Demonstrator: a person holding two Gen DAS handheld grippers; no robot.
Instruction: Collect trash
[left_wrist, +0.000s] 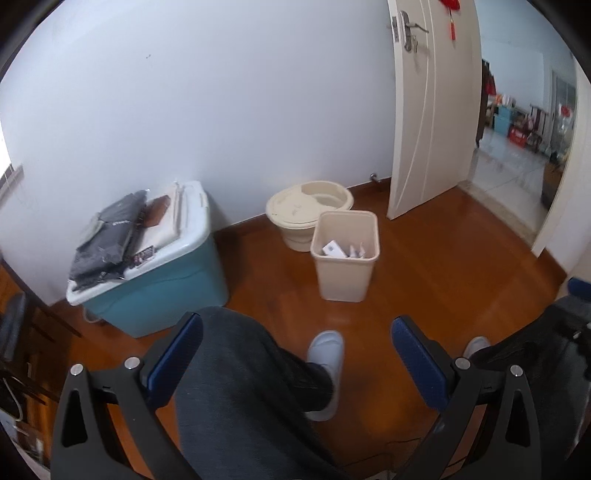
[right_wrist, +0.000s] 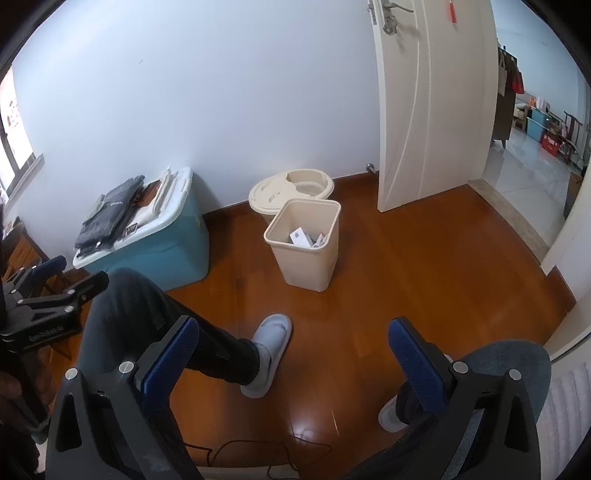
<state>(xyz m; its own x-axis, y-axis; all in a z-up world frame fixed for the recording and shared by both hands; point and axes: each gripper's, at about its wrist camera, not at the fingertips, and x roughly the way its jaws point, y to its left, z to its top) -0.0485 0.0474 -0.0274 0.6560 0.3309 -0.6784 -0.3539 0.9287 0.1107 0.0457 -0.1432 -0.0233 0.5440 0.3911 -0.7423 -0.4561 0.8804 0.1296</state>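
The left gripper (left_wrist: 295, 343) is held above the person's lap with its blue-padded fingers (left_wrist: 177, 350) spread wide apart and nothing between them. The right gripper (right_wrist: 291, 350) is in the same condition: fingers far apart, empty, hovering over the wooden floor (right_wrist: 424, 266). In the right wrist view the left gripper also appears at the left edge, beside the person's knee.

The waste bin (left_wrist: 345, 258), a beige square container, stands upright on the floor, well ahead of both grippers. Trash (left_wrist: 334, 249) lies inside it: a white box and some smaller white pieces, too small to identify further. No loose trash can be made out on the floor itself.

Just behind the bin, against the wall, stands a round beige pot (left_wrist: 306, 210) with its lid partly slid aside. To the left is a teal storage box (left_wrist: 166, 291) with a white lid, carrying folded dark clothing (left_wrist: 107, 240) on top. A white door (left_wrist: 432, 110) stands open to the right, giving onto a tiled room.

The person is seated, legs in dark trousers, with a pale slipper (left_wrist: 325, 369) planted on the floor between the left gripper's fingers. A thin cable lies on the floor near the bottom of the right wrist view.
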